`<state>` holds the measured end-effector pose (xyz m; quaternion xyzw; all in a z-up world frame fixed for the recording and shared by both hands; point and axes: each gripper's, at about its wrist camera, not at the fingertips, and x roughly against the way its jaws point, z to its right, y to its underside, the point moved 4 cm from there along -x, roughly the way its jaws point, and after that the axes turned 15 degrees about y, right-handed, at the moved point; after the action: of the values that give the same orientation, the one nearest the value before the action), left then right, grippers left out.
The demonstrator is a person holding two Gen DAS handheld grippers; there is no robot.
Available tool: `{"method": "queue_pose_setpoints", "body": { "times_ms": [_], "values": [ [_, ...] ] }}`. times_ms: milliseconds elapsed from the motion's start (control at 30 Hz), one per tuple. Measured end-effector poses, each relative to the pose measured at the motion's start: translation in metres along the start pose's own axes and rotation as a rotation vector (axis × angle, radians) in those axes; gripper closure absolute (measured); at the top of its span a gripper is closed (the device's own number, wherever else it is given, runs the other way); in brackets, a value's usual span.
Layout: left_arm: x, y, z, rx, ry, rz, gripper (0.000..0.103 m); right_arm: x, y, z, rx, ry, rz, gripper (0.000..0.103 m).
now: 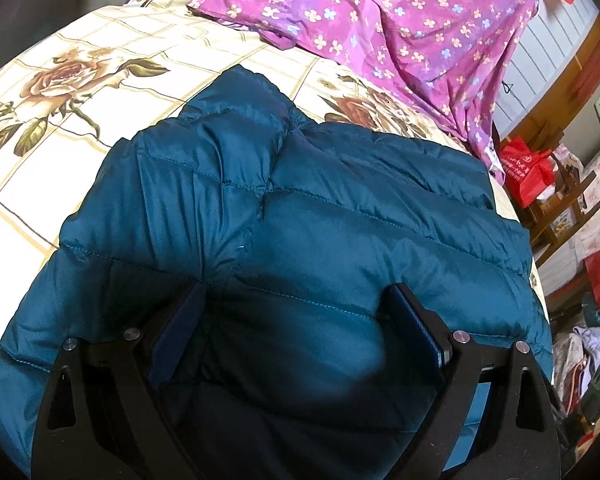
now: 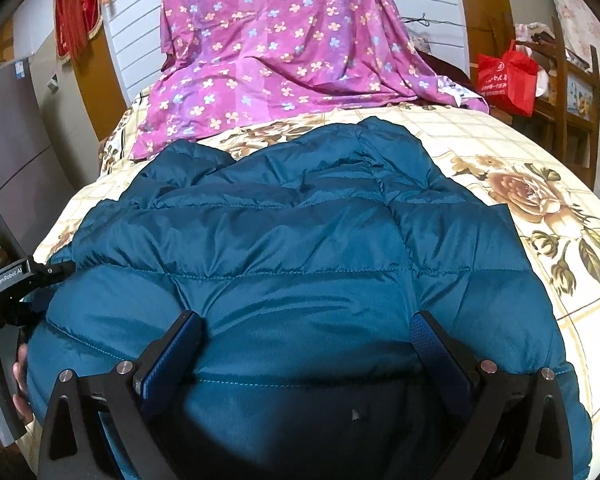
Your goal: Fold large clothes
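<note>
With the teal puffer jacket [image 1: 300,208] lying on the bed below the purple floral sheet [image 1: 380,24], I'd close my wide left hand-held gripper [image 1: 296,300] and wide right hand-held gripper [image 2: 306,326] on its near hem before folding it toward the sheet.

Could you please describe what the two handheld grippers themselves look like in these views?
Both match: the left gripper and right gripper have black, angular frames with triangular cut-outs and round silver bolts. Each finger carries a flat blue textured pad. In the right view, the left unit's black body carries a "GenRobot.AI" label above a grey handle. No cables visible.
</note>
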<state>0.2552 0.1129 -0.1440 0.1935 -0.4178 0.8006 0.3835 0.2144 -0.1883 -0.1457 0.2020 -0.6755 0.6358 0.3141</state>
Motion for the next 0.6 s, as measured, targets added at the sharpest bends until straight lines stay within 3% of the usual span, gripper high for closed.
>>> {"method": "queue_pose_setpoints", "body": {
  "times_ms": [367, 533, 600],
  "values": [
    [0.005, 0.007, -0.003, -0.023, 0.026, 0.043, 0.011, -0.001, 0.000, -0.003, 0.003, -0.001, -0.013, 0.000],
    [0.004, 0.018, 0.003, -0.139, 0.016, 0.068, 0.010, 0.001, 0.002, -0.005, 0.047, 0.005, -0.022, 0.000],
    [0.003, 0.022, 0.008, -0.180, -0.042, 0.054, 0.010, 0.006, 0.005, -0.005, 0.083, 0.009, -0.024, 0.000]
  ]
}}
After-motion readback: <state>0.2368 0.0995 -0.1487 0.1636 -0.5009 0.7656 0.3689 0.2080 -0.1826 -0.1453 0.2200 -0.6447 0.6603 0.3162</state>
